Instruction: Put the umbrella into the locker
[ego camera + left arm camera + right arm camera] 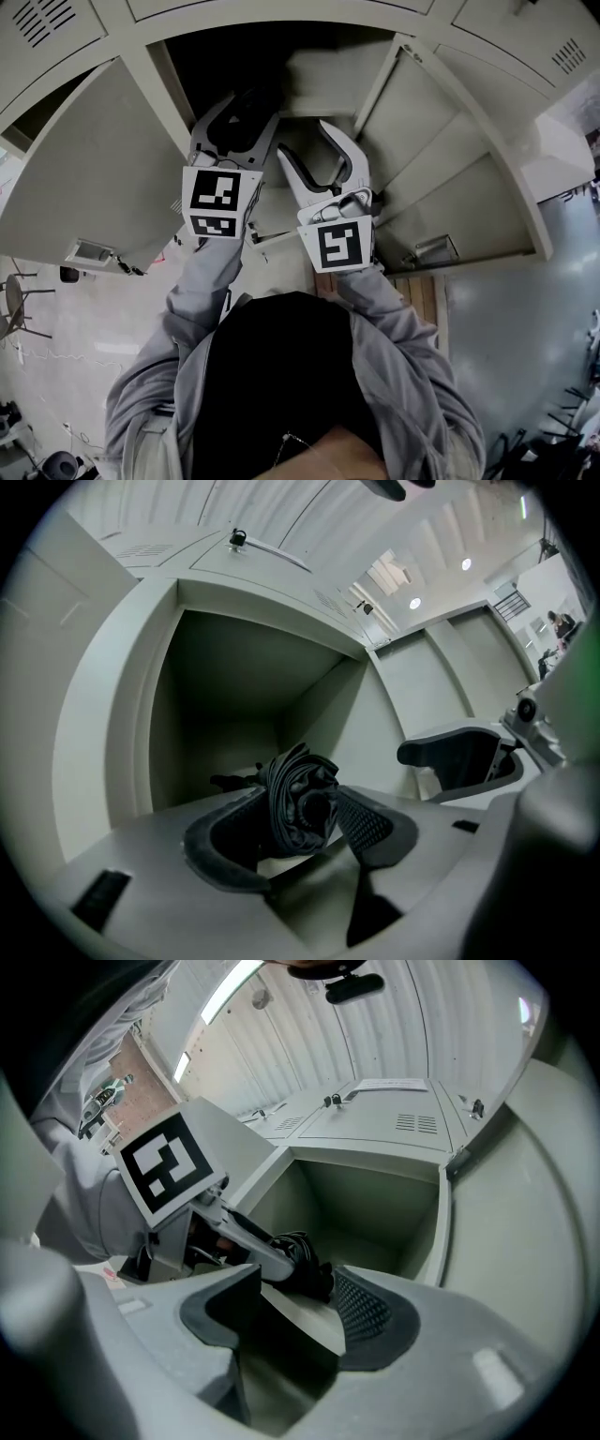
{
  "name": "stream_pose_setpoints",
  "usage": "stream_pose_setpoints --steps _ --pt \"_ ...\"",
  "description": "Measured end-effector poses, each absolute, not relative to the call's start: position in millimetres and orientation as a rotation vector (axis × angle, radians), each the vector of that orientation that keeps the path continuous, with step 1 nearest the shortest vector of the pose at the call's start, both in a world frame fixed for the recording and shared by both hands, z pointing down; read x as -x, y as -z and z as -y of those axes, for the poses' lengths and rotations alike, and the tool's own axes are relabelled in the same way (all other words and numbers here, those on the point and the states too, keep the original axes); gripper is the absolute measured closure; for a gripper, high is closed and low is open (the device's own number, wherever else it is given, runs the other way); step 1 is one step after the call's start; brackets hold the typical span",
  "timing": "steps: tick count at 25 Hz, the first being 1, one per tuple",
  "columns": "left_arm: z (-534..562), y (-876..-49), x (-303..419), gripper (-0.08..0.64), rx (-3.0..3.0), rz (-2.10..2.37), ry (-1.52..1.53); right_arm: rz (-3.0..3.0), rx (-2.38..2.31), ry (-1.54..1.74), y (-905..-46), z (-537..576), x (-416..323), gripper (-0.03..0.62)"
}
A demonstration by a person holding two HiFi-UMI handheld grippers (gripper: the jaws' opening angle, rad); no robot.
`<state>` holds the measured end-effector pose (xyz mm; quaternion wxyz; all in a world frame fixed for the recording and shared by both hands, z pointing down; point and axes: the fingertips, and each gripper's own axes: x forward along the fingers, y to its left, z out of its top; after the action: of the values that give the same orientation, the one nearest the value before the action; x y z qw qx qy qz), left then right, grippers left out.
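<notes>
A black folded umbrella (298,803) sits between the pads of my left gripper (300,834), which is shut on it. In the left gripper view it points level into the open locker compartment (234,696), at the opening. In the head view the left gripper (242,111) reaches into the dark opening (281,52), between the two swung-out doors. My right gripper (305,145) hangs just to its right, jaws open and empty. The right gripper view shows the right gripper (291,1312) open, with the umbrella (302,1258) and the left gripper's marker cube (169,1162) ahead of it.
The locker's open door (103,159) stands wide on the left and another open door (422,141) on the right. Shut vented locker doors (562,56) surround the compartment. Below lie a pale floor, a chair (14,300) at far left and a wooden panel (422,295).
</notes>
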<state>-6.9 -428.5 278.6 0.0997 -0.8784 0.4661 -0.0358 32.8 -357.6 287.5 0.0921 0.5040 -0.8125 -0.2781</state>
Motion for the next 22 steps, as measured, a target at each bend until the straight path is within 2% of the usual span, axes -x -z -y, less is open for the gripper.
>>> stream_pose_setpoints --steps 15,17,22 --pt "435 -282 5 0.324 2.621 -1.440 0.064 2.500 -1.551 0.777 -278 352 -35 0.366" --pt "429 -281 8 0.325 2.625 -1.438 0.043 2.533 -1.590 0.736 -276 353 -39 0.394" --pt "406 -280 15 0.328 2.622 -1.421 0.021 2.617 -1.701 0.588 -273 355 -49 0.527"
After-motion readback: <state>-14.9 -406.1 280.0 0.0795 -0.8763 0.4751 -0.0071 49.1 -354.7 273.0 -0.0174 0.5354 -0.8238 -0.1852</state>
